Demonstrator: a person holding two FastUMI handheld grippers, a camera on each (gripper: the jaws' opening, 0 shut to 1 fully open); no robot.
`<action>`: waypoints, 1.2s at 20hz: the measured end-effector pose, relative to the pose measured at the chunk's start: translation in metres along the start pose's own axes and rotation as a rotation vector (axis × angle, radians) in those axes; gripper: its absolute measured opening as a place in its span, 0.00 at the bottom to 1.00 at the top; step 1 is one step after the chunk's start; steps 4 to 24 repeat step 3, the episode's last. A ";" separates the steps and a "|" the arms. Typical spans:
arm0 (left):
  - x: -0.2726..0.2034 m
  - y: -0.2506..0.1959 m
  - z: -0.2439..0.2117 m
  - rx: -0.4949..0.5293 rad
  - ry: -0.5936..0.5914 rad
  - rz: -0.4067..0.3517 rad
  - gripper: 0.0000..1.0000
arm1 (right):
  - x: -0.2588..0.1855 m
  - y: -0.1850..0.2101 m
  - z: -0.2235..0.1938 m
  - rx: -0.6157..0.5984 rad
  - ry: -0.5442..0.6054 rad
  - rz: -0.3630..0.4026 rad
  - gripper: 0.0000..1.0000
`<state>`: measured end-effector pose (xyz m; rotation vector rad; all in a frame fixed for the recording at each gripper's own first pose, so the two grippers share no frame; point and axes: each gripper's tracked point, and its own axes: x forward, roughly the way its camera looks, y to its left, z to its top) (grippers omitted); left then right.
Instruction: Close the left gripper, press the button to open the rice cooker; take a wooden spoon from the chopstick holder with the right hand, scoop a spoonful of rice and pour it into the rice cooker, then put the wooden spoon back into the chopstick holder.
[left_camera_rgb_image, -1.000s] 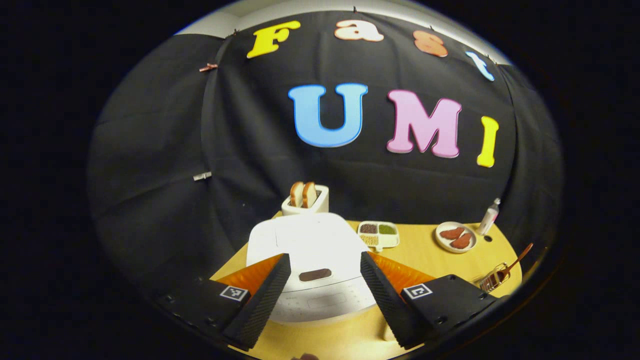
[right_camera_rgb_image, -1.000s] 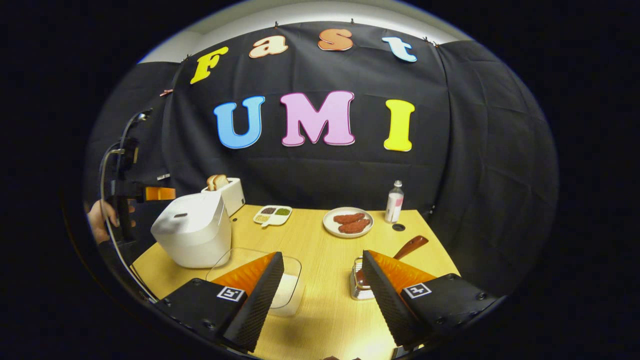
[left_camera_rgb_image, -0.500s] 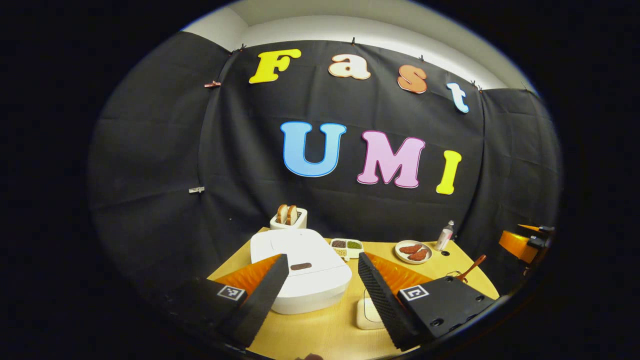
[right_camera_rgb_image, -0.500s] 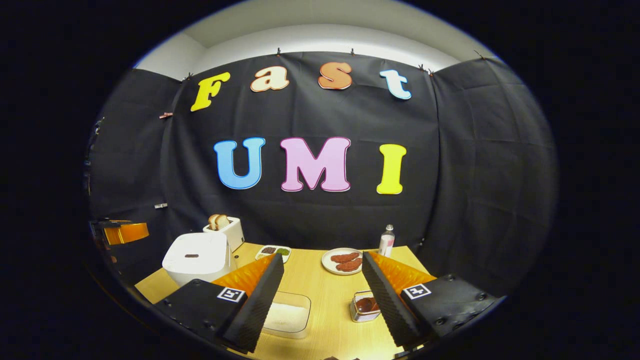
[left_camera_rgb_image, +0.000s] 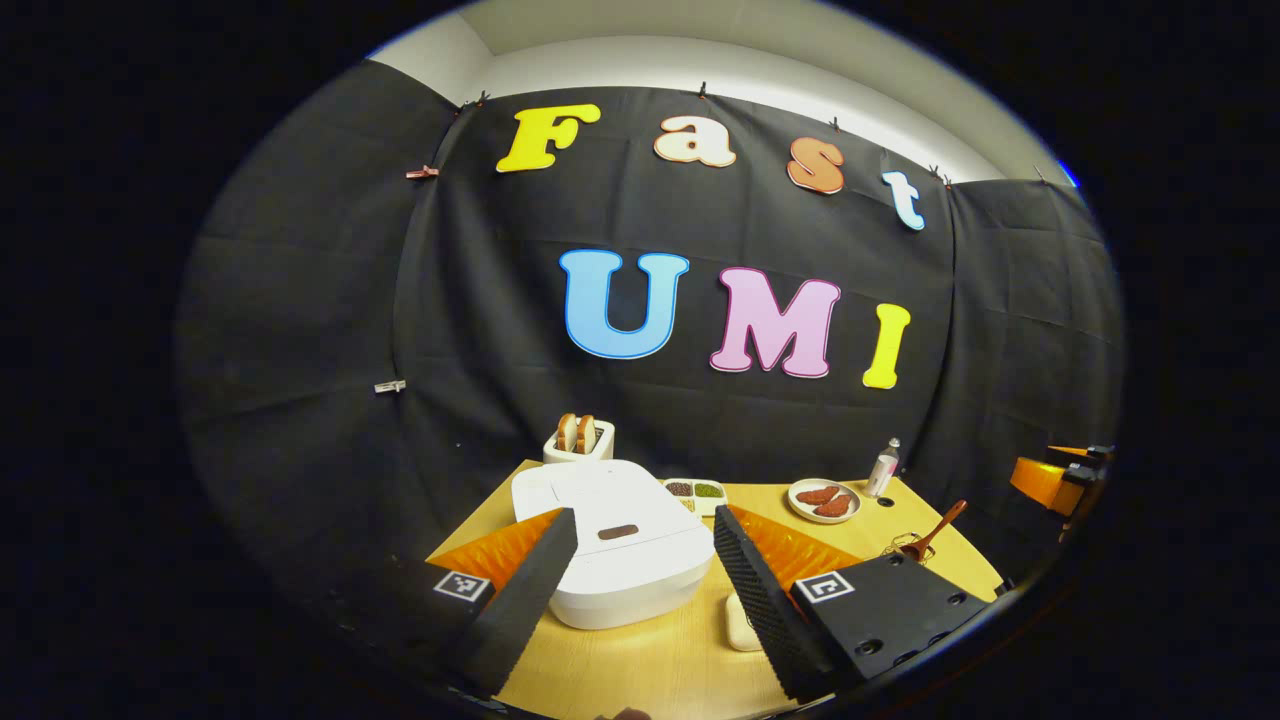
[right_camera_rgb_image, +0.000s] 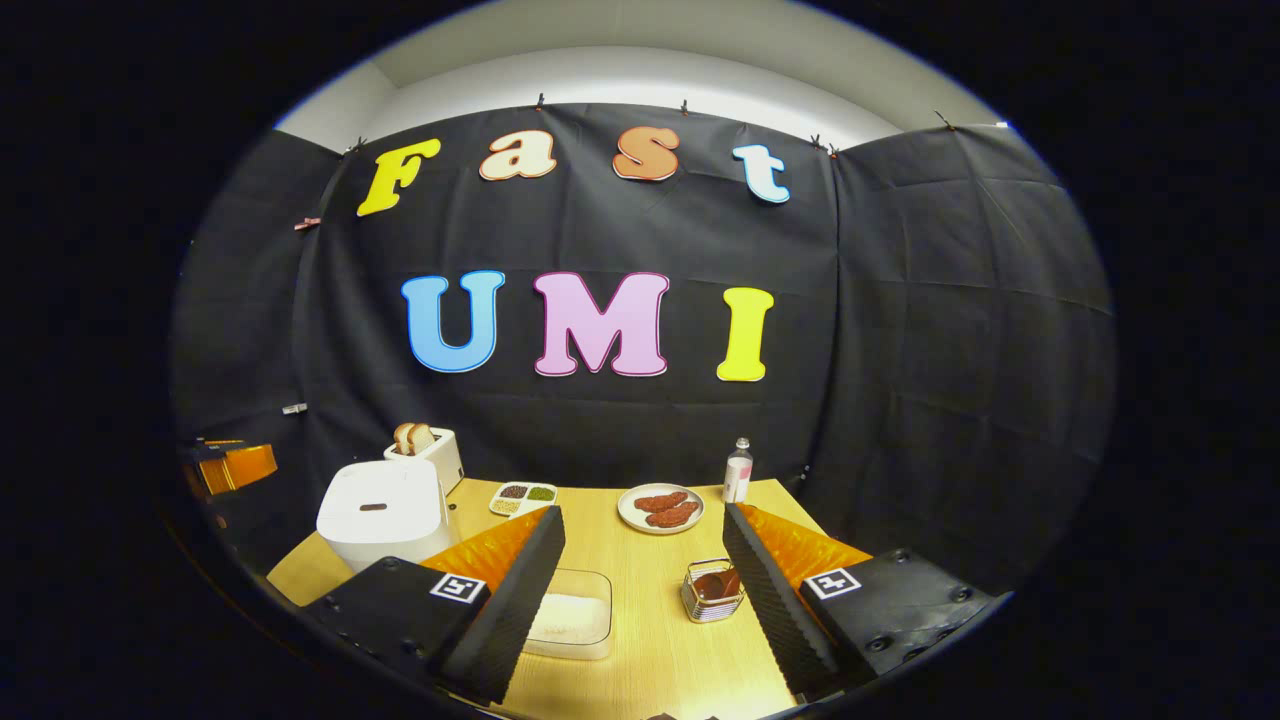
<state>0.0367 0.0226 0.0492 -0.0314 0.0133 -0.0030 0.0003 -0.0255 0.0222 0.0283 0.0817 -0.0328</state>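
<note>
The white rice cooker stands on the wooden table with its lid down and a dark button on top. My left gripper hovers open before and above it, touching nothing. In the right gripper view the cooker stands at the left. A clear box of rice lies near my open right gripper. The wire chopstick holder with the wooden spoon in it stands just left of the right finger. From the left gripper view the spoon's handle leans to the right.
A toaster with bread stands behind the cooker. A divided dish of grains, a plate of meat and a small bottle line the table's far side. The other gripper shows at the right edge.
Both grippers have drawn back and up from the table, so the cooker, rice box and holder look smaller. Both stayed open, holding nothing.
</note>
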 end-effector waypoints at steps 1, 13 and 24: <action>0.001 0.000 0.000 0.000 -0.003 -0.009 0.95 | -0.001 0.001 0.002 0.016 -0.003 -0.003 0.99; 0.002 -0.001 -0.001 -0.014 -0.006 -0.029 0.95 | -0.002 0.001 0.002 0.038 0.003 -0.009 1.00; 0.002 -0.001 -0.001 -0.014 -0.006 -0.029 0.95 | -0.002 0.001 0.002 0.038 0.003 -0.009 1.00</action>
